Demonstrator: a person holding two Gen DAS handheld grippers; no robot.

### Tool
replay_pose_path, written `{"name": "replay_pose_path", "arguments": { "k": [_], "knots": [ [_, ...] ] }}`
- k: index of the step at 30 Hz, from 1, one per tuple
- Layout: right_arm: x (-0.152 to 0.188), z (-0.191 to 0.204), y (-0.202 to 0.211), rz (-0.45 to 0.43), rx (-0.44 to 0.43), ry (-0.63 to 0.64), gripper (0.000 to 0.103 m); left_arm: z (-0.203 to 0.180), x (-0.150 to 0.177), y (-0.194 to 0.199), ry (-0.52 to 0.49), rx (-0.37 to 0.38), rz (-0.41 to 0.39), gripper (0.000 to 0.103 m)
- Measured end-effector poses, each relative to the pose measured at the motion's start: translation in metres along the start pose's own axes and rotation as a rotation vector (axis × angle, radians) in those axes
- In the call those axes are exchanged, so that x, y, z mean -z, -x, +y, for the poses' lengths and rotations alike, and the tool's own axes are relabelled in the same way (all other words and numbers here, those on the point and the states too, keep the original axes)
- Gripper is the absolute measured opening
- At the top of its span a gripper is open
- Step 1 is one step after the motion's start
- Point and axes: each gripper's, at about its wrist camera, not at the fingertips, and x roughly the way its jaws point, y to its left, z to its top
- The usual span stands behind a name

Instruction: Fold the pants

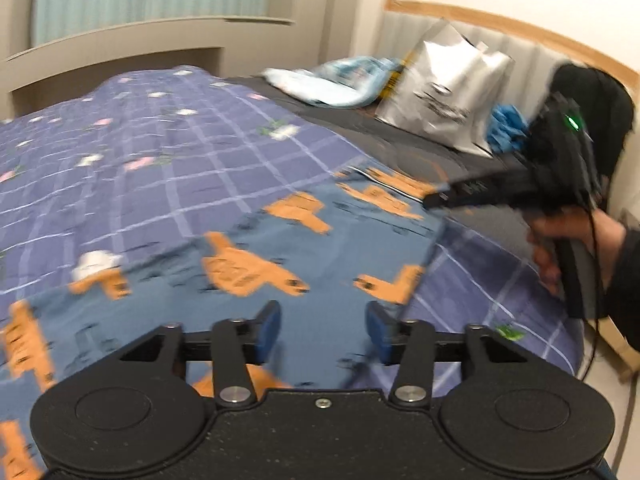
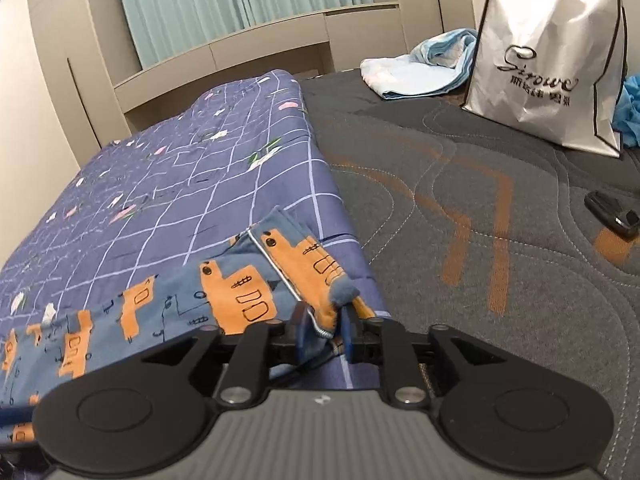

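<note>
Lying across the near half of the checked bedspread [image 2: 168, 168] on the bed [image 2: 460, 208], the pants [image 1: 280, 248] look light, soft and limp; take them by the double-layered hem or waistband. Their long axis seems to run from nine to three o'clock. The left tongs [image 1: 322, 330] stand apart, empty. The right tongs [image 2: 326, 334] stand partly open around a bunched fabric corner; whether the pads press it I cannot tell.
</note>
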Motion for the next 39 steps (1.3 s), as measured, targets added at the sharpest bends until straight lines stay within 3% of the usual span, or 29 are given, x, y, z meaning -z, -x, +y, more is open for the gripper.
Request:
{"name": "replay_pose_path", "arguments": {
  "k": [2, 4, 6, 9, 16, 20, 23, 27, 32, 36, 39],
  "knots": [
    [0.002, 0.007, 0.004, -0.012, 0.013, 0.030, 0.067, 0.012, 0.002, 0.013, 0.031, -0.045, -0.019, 0.064],
    [0.004, 0.014, 0.008, -0.020, 0.025, 0.058, 0.073, 0.026, 0.007, 0.028, 0.064, -0.101, -0.034, 0.076],
    [0.006, 0.021, 0.011, -0.025, 0.018, 0.074, 0.088, 0.043, 0.013, 0.044, 0.104, -0.166, -0.044, 0.082],
    [0.011, 0.035, 0.020, -0.049, -0.003, 0.101, 0.100, 0.073, 0.032, 0.075, 0.165, -0.284, -0.051, 0.088],
    [0.029, 0.077, 0.035, -0.067, -0.084, 0.185, 0.103, 0.139, 0.084, 0.165, 0.314, -0.602, -0.109, 0.095],
    [0.040, 0.108, 0.040, -0.068, -0.138, 0.239, 0.103, 0.178, 0.107, 0.195, 0.427, -0.718, -0.105, 0.096],
    [0.048, 0.130, 0.041, -0.067, -0.176, 0.269, 0.103, 0.198, 0.119, 0.201, 0.509, -0.724, -0.106, 0.096],
    [0.060, 0.158, 0.042, -0.058, -0.212, 0.296, 0.103, 0.214, 0.128, 0.195, 0.602, -0.653, -0.098, 0.096],
    [0.073, 0.177, 0.042, -0.038, -0.234, 0.284, 0.103, 0.220, 0.136, 0.184, 0.690, -0.616, -0.110, 0.092],
    [0.082, 0.185, 0.041, -0.009, -0.239, 0.281, 0.103, 0.212, 0.138, 0.184, 0.686, -0.641, -0.113, 0.059],
    [0.086, 0.191, 0.039, 0.009, -0.237, 0.294, 0.103, 0.210, 0.136, 0.186, 0.691, -0.645, -0.108, 0.046]
  ]
}}
